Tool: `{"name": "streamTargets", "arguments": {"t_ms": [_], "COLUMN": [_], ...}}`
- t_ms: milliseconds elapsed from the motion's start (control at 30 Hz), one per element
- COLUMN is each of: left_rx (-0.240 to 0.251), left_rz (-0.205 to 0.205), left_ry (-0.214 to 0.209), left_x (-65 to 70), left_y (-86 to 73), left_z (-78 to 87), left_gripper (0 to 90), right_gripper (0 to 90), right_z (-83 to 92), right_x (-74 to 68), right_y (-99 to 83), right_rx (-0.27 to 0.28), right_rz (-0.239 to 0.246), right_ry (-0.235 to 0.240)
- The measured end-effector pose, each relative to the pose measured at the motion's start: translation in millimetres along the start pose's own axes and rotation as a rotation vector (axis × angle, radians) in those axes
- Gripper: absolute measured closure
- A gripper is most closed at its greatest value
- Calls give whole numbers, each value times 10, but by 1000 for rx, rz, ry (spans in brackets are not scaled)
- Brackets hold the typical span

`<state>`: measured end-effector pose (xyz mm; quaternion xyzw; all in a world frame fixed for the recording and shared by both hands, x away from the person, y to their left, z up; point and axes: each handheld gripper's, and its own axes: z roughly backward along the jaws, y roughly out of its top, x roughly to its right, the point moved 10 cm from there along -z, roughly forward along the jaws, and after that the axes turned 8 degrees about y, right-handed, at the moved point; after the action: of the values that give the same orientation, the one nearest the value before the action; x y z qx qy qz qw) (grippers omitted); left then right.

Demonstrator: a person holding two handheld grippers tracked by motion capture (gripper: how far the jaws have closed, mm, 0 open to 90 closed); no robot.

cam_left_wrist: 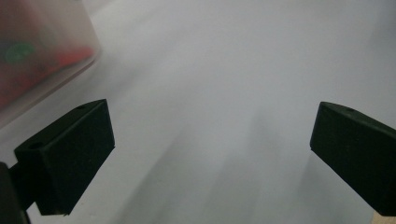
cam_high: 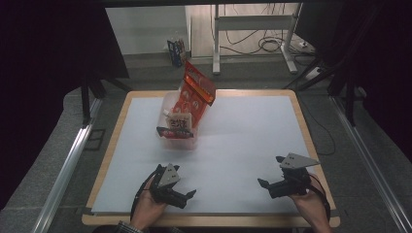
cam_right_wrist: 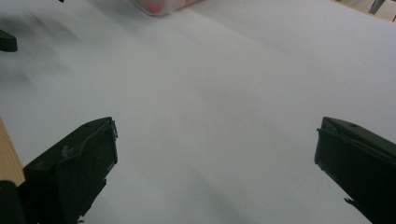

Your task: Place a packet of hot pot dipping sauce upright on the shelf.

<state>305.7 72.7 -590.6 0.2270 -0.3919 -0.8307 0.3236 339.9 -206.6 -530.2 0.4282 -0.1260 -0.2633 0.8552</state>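
Observation:
A clear plastic bin [cam_high: 179, 138] stands on the white sheet left of centre, filled with snack packets. A tall red packet [cam_high: 197, 90] leans out of its far side, and a beige packet [cam_high: 180, 121] lies in front of it. My left gripper [cam_high: 177, 182] rests low near the front edge, below the bin, open with nothing between its jaws [cam_left_wrist: 212, 149]. A blurred corner of the bin [cam_left_wrist: 42, 51] is at that view's upper left. My right gripper [cam_high: 270, 171] is at the front right, open and empty [cam_right_wrist: 215, 163]. The bin's edge [cam_right_wrist: 161, 5] lies far ahead of it.
The white sheet [cam_high: 243, 136] covers a wooden table [cam_high: 301, 121] with a raised rim. Metal rails run along both sides on the floor. A desk frame and cables stand beyond the far edge. The other gripper's jaw tip [cam_right_wrist: 7, 41] shows at the right gripper view's left edge.

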Motion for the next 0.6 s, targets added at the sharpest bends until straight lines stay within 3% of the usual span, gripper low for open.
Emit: {"name": "streamTargets", "arguments": {"t_ms": [600], "left_rx": [-7], "left_rz": [-3], "left_ry": [-3], "left_x": [13], "left_y": [-9], "left_z": [-9], "left_gripper": [0], "right_gripper": [0], "right_z": [104], "right_x": [81], "right_y": [-339], "right_rx": [-54], "right_rz": [-61], "right_ry": [-42]}}
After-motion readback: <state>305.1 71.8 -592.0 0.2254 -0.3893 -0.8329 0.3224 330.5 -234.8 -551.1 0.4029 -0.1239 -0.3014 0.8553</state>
